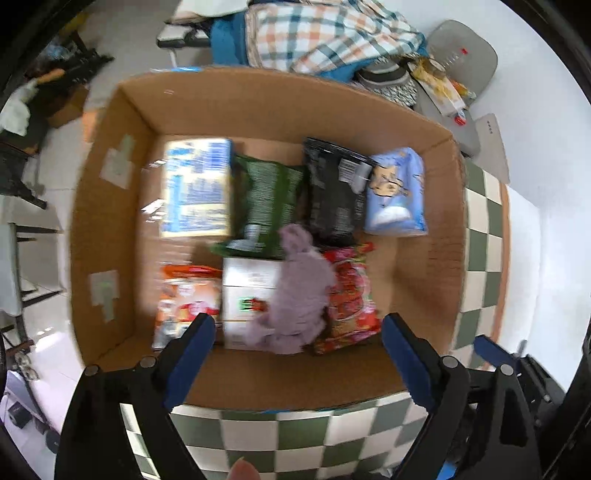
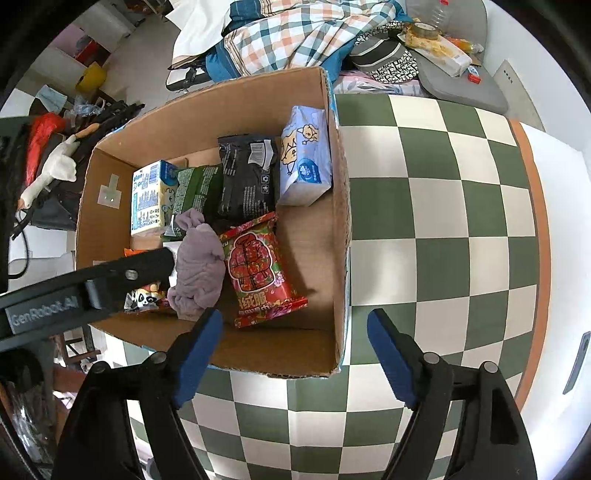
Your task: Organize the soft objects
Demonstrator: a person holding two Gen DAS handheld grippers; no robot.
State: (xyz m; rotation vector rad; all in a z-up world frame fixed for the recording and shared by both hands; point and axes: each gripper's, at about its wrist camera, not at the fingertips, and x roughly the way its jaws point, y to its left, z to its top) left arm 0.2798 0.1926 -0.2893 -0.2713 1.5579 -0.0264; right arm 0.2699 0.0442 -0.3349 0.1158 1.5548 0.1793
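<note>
A green-and-cream chequered surface carries an open brown cardboard box. Inside, a crumpled lilac cloth lies atop packets. Both left tongs and right tongs gape wide, empty. Plaid bedding lies behind.

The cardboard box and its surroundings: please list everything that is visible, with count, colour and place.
cardboard box: 1, brown, on the checked tablecloth
checked tablecloth: 1, green and white, under the box
blue tissue pack: 1, far right corner of the box
black packet: 1, left of the tissue pack
green packet: 1, left of the black packet
blue-and-yellow pack: 1, far left in the box
red packet: 1, near row
purple cloth: 1, crumpled, left of the red packet
white carton: 1, partly under the cloth
orange packet: 1, near left
plaid blanket: 1, behind the box
left claw: open, empty
right claw: open, empty
</note>
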